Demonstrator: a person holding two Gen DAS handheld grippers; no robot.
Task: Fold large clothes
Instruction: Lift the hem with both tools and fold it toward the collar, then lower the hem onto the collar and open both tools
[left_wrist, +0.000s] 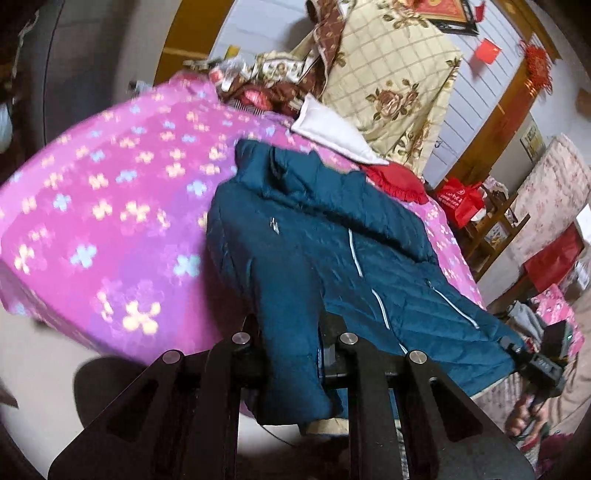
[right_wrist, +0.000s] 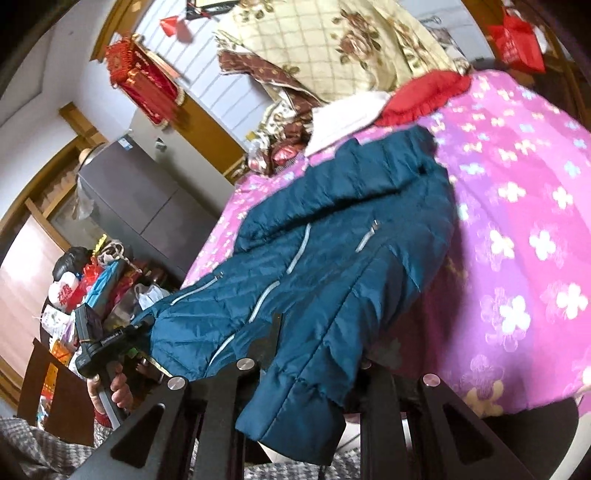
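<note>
Teal quilted jacket (left_wrist: 314, 251) stretches over the pink floral bedspread (left_wrist: 110, 221) — its hem corners pinched in the clenched left gripper (left_wrist: 291, 332) and right gripper (right_wrist: 314, 354).

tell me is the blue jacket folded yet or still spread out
Spread out, not folded: the blue jacket lies lengthwise on the pink bedspread, hem lifted by both claws.

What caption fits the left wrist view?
Both grippers, left and right, shut on the teal jacket over the pink bed.
</note>
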